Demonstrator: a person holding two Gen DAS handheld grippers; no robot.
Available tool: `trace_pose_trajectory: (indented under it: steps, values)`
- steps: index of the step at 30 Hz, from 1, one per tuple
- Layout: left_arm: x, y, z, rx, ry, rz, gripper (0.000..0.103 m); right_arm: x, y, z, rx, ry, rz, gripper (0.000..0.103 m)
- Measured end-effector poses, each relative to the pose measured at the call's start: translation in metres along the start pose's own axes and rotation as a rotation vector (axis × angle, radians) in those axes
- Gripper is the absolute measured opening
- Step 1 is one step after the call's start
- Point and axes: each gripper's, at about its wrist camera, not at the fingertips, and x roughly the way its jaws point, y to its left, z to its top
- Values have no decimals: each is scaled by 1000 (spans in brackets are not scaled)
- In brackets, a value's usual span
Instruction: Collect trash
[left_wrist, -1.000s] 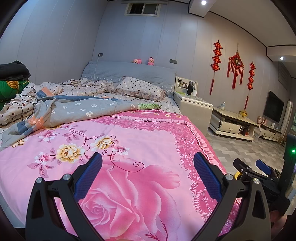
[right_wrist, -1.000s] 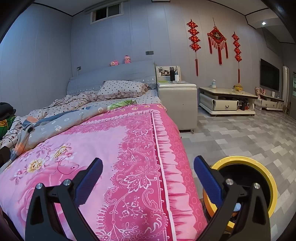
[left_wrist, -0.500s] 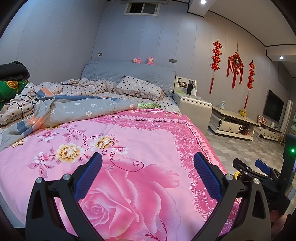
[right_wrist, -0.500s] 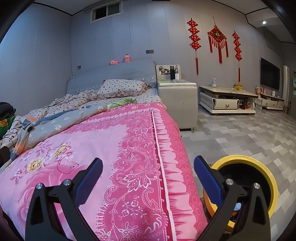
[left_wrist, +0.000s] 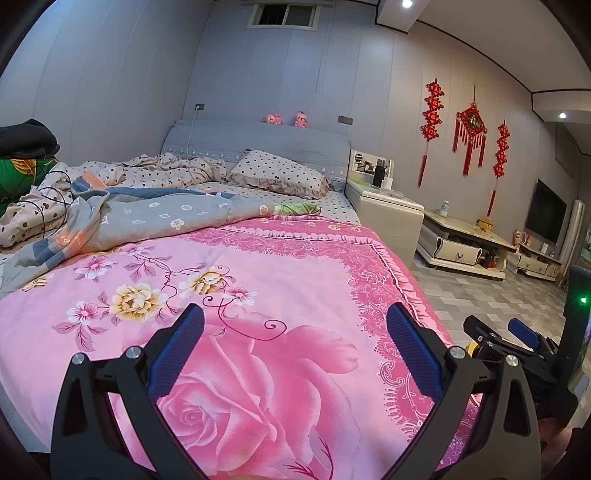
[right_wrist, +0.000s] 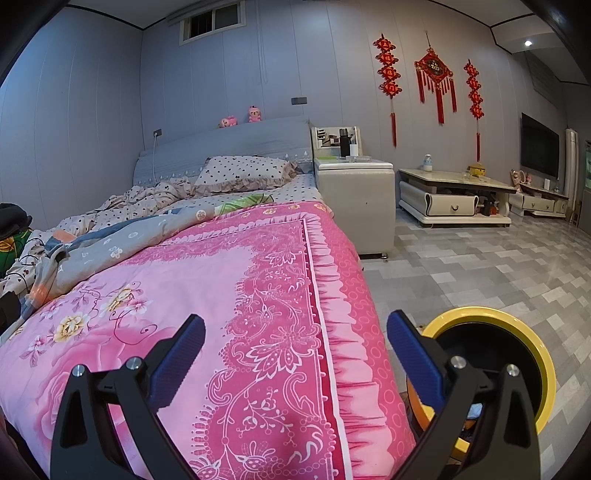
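My left gripper (left_wrist: 295, 325) stands open over the foot of a bed covered by a pink floral blanket (left_wrist: 258, 295), with nothing between its blue pads. Over the bed's right edge, my right gripper (right_wrist: 295, 328) is open too and holds nothing. A yellow-rimmed trash bin (right_wrist: 517, 325) with a dark inside stands on the floor beside the bed, just behind the right finger; small scraps show at its bottom. From the left wrist view the right gripper (left_wrist: 506, 336) shows at the far right. No loose trash is visible on the blanket.
A grey quilt (left_wrist: 147, 218) and spotted bedding (left_wrist: 166, 170) are bunched at the bed's left. A spotted pillow (left_wrist: 280, 173), a white nightstand (right_wrist: 354, 192) and a low cabinet (right_wrist: 454, 195) stand further back. Grey tiled floor (right_wrist: 480, 266) opens to the right.
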Motion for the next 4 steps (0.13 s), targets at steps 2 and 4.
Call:
trace_pose_trajectory:
  steps: [2, 4]
  values:
    - [1, 1, 0, -3, 3, 1, 95, 0, 0, 0, 0, 0, 0, 95]
    - [1, 3, 0, -6, 4, -1, 95, 0, 0, 0, 0, 1, 0, 95]
